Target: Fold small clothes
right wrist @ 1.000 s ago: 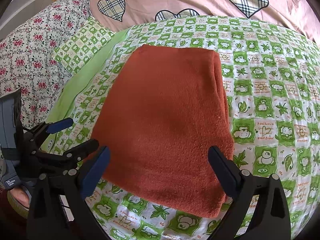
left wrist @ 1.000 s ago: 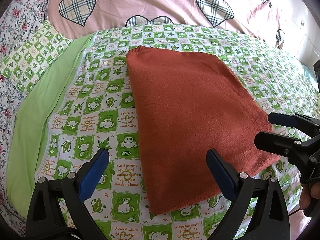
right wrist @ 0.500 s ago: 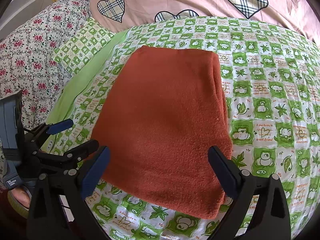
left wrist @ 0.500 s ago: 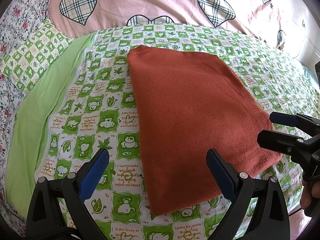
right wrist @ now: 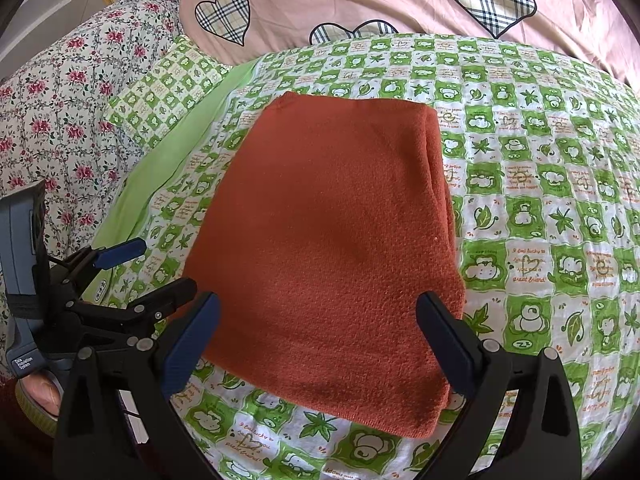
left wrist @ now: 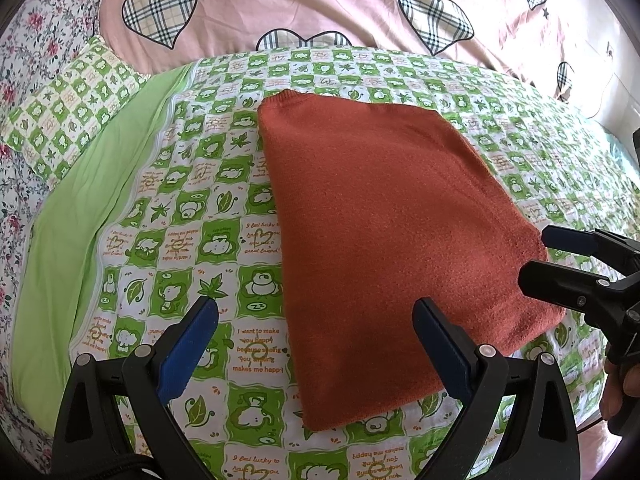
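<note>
Garment (left wrist: pixel 384 220) lies folded flat mid-bed (left wrist: pixel 168 216); both grippers (left wrist: pixel 316 344) (right wrist: pixel 318 340) hang apart, empty, at its near edge: fold apparently complete.

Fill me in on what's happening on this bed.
A person holds a two-finger gripper in each hand over an orange knit garment that lies folded into a flat rectangle on the green patterned bedspread. The left gripper and the right gripper are both open, near its front edge, gripping nothing. The folding looks done or nearly so.
</note>
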A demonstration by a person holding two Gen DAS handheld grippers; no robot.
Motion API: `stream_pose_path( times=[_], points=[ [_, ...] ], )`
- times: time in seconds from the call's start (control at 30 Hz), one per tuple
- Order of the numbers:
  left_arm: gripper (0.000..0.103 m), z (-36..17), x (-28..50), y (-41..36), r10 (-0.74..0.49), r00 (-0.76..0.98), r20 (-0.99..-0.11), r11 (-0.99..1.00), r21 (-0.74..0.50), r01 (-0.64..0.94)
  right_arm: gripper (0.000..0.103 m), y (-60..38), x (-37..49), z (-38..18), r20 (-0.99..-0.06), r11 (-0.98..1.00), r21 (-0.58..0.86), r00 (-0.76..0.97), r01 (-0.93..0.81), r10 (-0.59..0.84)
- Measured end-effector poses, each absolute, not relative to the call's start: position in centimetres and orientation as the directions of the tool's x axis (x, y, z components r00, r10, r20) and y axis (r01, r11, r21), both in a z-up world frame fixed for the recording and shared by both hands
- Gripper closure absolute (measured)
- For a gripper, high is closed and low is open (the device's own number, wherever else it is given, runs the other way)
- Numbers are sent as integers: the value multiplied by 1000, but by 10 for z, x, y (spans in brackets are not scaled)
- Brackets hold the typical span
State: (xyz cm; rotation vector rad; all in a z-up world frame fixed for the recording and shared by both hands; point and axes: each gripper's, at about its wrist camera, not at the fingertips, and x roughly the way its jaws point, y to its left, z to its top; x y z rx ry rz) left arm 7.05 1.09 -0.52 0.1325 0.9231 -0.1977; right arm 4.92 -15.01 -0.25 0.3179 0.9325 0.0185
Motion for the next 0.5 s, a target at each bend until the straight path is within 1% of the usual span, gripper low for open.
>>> stream_pose_path(
  times=[0.5],
  points=[
    [6,0,86,16,-112,598,-793,978,17,206,5,-165,60,3,-778,955,264,615,134,129]
  ],
)
